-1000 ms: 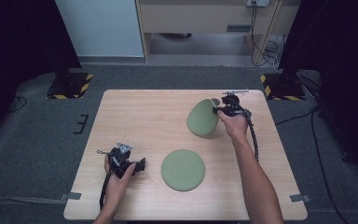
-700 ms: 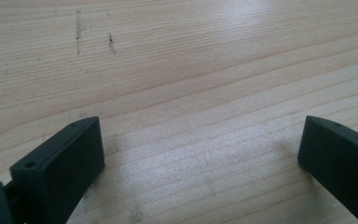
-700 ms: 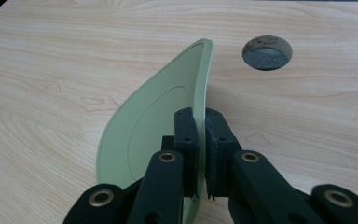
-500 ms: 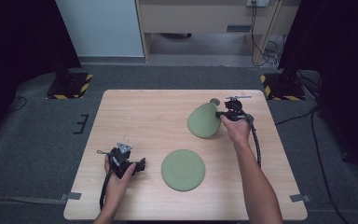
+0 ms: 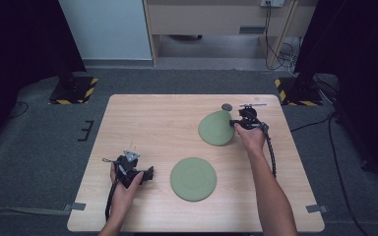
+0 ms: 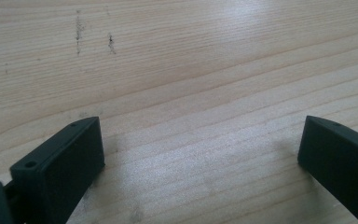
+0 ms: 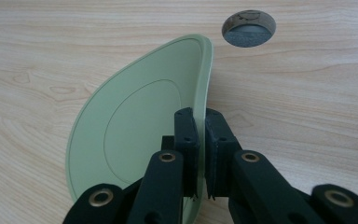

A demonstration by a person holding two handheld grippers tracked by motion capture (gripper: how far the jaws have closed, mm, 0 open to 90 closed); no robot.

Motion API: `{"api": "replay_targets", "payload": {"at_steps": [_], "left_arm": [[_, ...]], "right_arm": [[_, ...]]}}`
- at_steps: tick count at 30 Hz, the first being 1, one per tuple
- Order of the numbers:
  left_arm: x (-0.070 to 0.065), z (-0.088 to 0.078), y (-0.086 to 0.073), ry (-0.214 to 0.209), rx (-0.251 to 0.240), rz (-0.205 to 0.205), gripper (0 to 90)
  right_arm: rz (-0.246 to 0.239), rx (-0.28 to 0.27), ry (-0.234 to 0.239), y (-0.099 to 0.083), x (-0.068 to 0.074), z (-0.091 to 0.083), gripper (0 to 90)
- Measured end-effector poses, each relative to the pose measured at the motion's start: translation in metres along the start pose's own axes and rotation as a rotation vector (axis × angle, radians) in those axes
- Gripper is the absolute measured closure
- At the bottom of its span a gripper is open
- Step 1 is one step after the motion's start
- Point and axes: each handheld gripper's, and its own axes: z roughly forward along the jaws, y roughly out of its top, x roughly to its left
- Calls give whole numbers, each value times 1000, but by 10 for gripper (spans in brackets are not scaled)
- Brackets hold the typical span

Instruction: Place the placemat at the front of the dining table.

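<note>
Mid-carry: right gripper (image 5: 237, 123) pinching the rim of a tilted green plate (image 5: 216, 128), upper right of the frame. Lower and nearer the table (image 5: 147, 123) than a second ago. Next: probably setting it flat or stacking it on the second plate (image 5: 193, 178) at lower centre. Left gripper (image 5: 147, 174) idle, jaws spread wide.

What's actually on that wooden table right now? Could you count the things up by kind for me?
Green plates: 2, one lying flat near the front, one tilted up by its rim in the right hand-held gripper
Hand-held grippers: 2, the right one and the left hand-held gripper, whose jaws stand apart
Round holes in the table top: 1
Total: 5
</note>
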Motion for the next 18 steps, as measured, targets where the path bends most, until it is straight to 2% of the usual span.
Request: {"api": "replay_targets", "payload": {"at_steps": [11,18], "left_arm": [[0,0,0,0,0,0,0],[0,0,0,-2,1,1,0]], "right_arm": [[11,4,-20,2,-10,8,855],[39,5,-40,2,-17,16,822]]}}
